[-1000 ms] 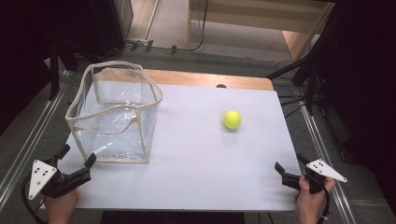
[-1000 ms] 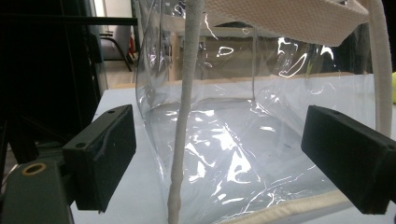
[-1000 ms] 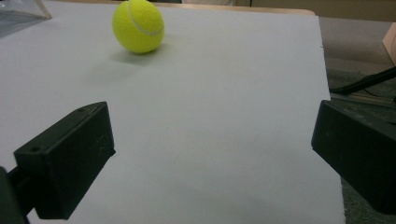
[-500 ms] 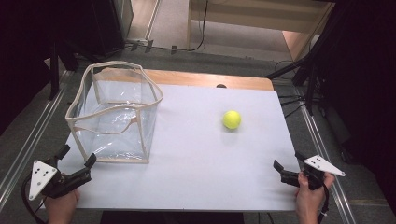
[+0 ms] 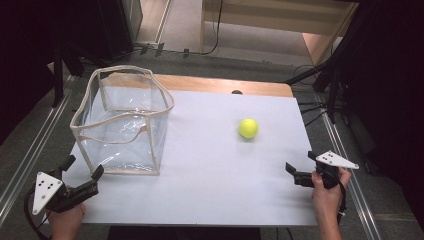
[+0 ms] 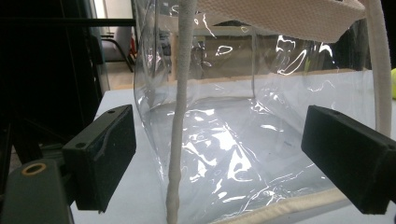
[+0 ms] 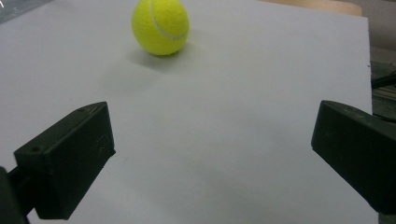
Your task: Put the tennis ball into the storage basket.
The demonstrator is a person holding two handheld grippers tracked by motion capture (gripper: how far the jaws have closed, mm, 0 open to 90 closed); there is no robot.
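A clear plastic bag (image 5: 122,120) with beige trim stands open on the left of the white table (image 5: 220,190). A yellow tennis ball (image 5: 248,128) lies right of the middle. My left gripper (image 5: 82,167) is open just short of the bag's near left corner. In the left gripper view the bag (image 6: 243,140) and its beige corner seam (image 6: 180,116) rise between the spread jaws of the left gripper (image 6: 219,163), apart from both. My right gripper (image 5: 301,162) is open near the right edge and points at the ball (image 7: 160,26), well short of it; nothing lies between the jaws of the right gripper (image 7: 210,154).
A strip of wood (image 5: 225,85) runs along the table's far edge. Metal rails (image 5: 30,155) flank the table on both sides. Dark stands and cables (image 5: 325,85) crowd the floor at the far right.
My right gripper has moved forward and a little left, toward the ball. The left gripper, the bag and the ball have stayed put.
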